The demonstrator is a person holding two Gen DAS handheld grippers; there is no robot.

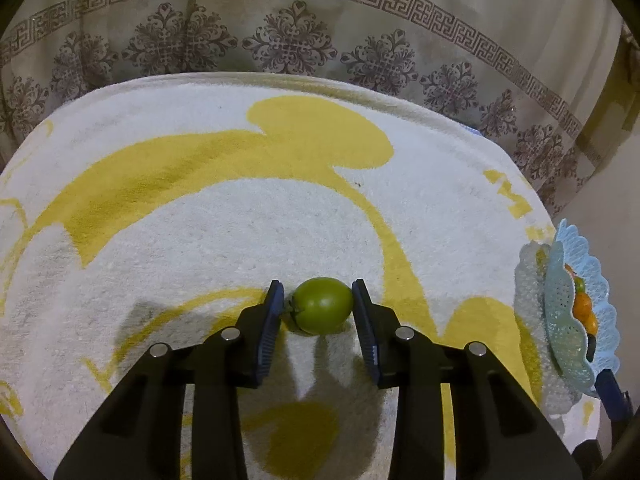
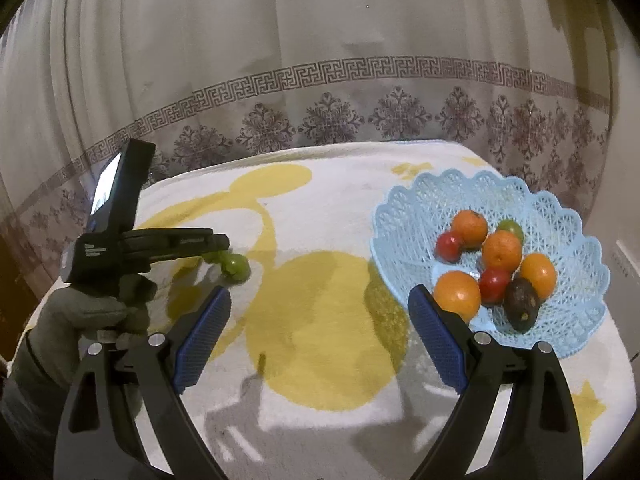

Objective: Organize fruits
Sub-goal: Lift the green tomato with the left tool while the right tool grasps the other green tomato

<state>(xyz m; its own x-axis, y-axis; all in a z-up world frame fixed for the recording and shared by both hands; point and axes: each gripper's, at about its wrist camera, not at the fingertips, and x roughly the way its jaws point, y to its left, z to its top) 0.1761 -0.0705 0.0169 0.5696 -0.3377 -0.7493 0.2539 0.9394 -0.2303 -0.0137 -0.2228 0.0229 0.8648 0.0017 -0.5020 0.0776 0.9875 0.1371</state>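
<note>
I am clamping my left tongs [image 1: 318, 306] on the green fruit [image 1: 323, 305], its long axis spanning the pads (right tongs [image 2: 320, 336] gaping, empty), the basket [image 2: 404, 216] lying well off to its right.

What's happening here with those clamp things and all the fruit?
A person is sorting fruit using a handheld gripper in each hand. The left gripper has its blue pads on either side of a green fruit lying on the white and yellow towel, apparently touching it. The right gripper hangs open and empty near the light blue basket, which already holds oranges, red fruits, a green one and a dark one.
</note>
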